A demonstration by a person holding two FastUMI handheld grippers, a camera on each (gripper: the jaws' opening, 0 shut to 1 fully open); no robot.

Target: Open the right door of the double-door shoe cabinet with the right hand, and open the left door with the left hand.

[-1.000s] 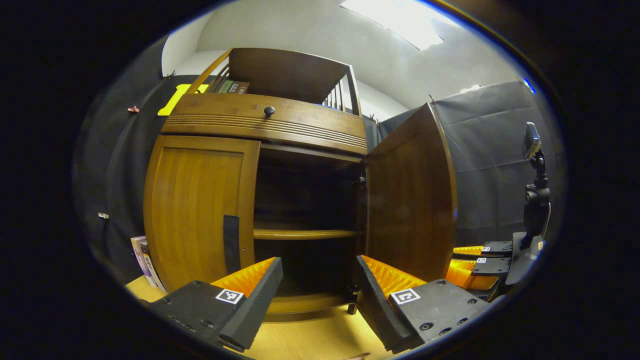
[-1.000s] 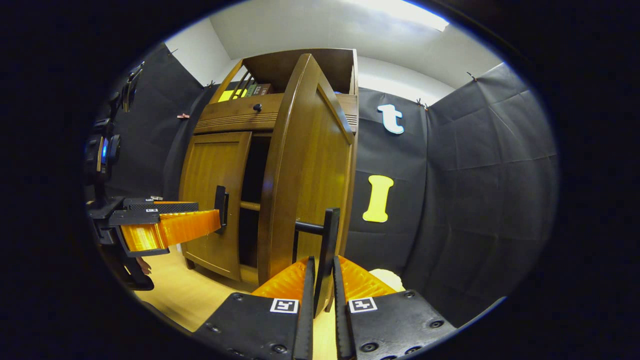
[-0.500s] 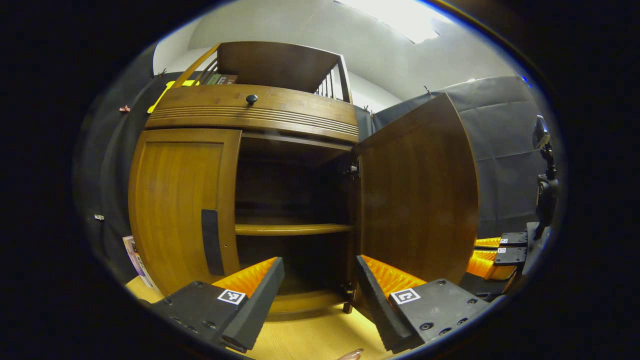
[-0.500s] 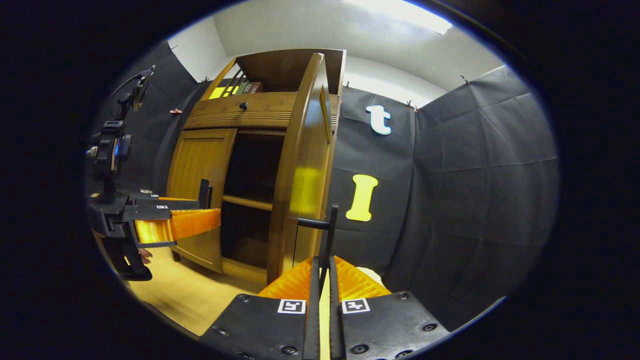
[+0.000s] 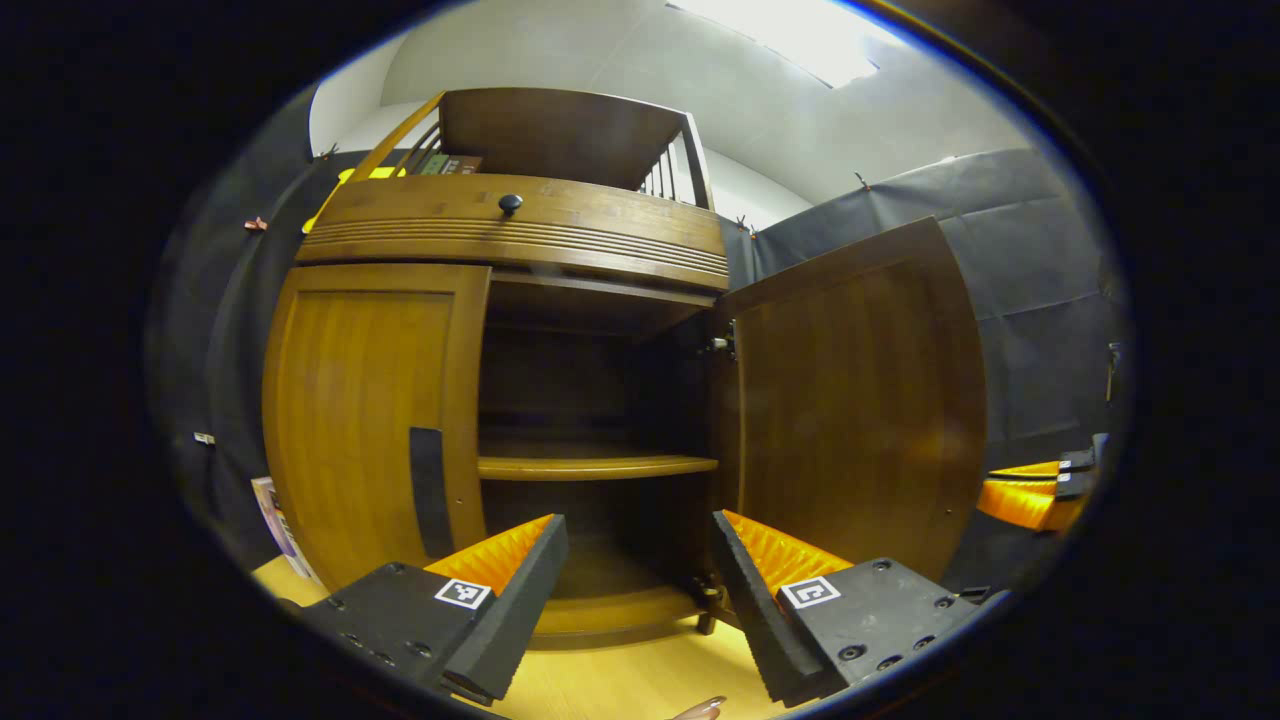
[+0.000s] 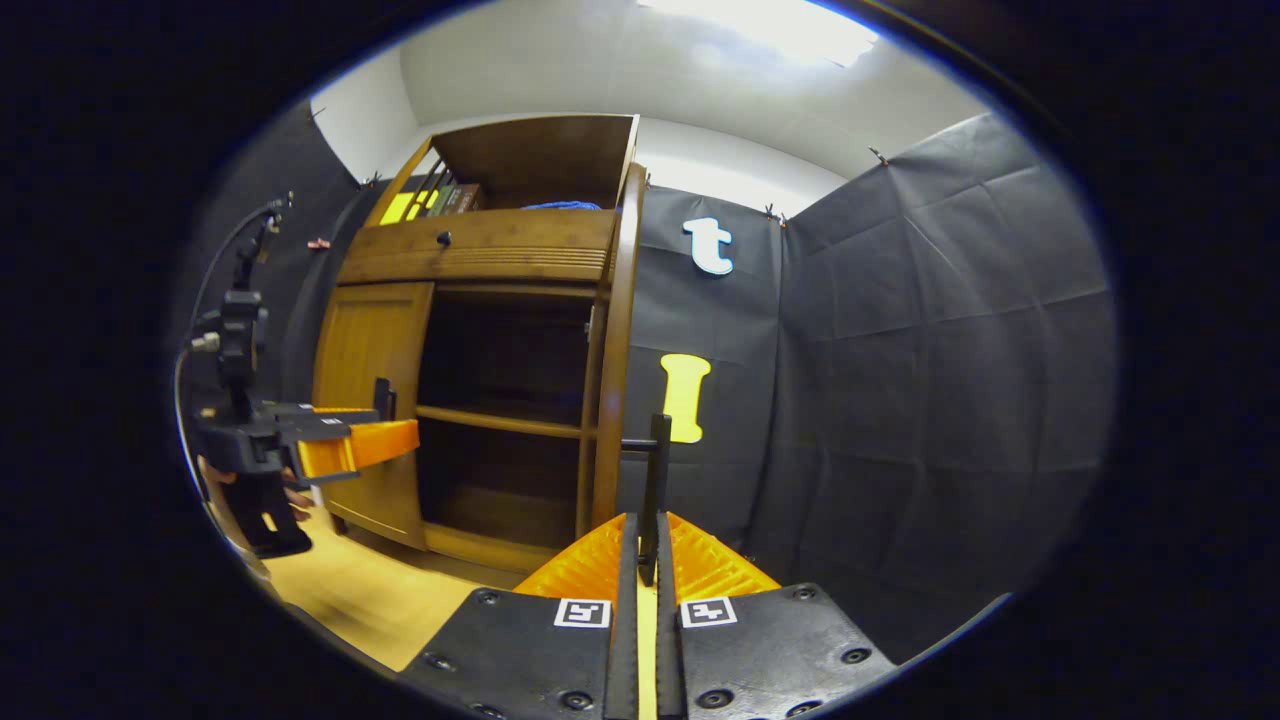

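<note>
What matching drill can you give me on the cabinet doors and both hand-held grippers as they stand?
Things:
1. right door
2. left door
3. right hand-held gripper
4. left hand-held gripper

States:
A. open, in front of the cabinet's opening
B. swung wide open
C. closed
D. shut on the right door's handle

Pairs: 1-B, 2-C, 3-D, 4-A

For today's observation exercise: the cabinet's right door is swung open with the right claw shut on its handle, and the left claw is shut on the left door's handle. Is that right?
Not quite. The left claw is open and short of the left door's handle, as the left gripper view shows. The rest holds: the right door is swung open, with the right claw shut on its handle.
</note>
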